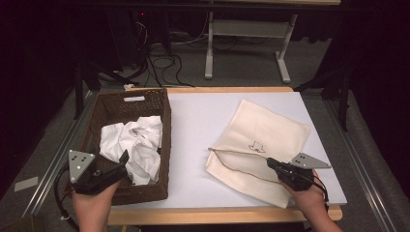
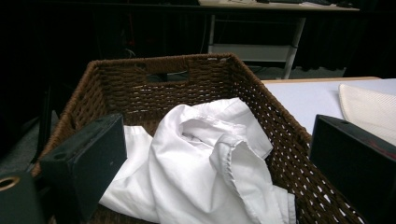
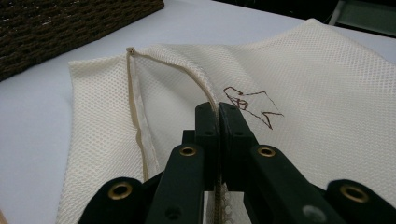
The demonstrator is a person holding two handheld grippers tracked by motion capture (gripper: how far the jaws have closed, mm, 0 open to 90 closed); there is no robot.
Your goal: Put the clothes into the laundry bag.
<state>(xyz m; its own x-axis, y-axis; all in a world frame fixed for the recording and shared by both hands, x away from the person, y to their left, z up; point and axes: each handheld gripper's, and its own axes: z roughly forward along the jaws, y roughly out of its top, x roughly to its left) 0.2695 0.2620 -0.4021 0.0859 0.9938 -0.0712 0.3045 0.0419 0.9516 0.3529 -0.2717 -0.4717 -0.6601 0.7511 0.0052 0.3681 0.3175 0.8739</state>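
The cream mesh laundry bag point(image 1: 263, 140) lies flat on the table point(image 1: 203, 125), long axis diagonal, mouth toward the near left. The right hand-held gripper point(image 1: 269, 162) pinches its lifted rim; the left hand-held gripper point(image 1: 123, 159) gapes over the wicker basket point(image 1: 159, 104) of white cloth point(image 1: 135, 142).

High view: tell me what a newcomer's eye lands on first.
A crumpled white cloth fills a brown wicker basket at the table's left, with the left hand-held gripper open at its near edge. To the right lies a cream mesh bag, and the right hand-held gripper is shut on its opening's edge.
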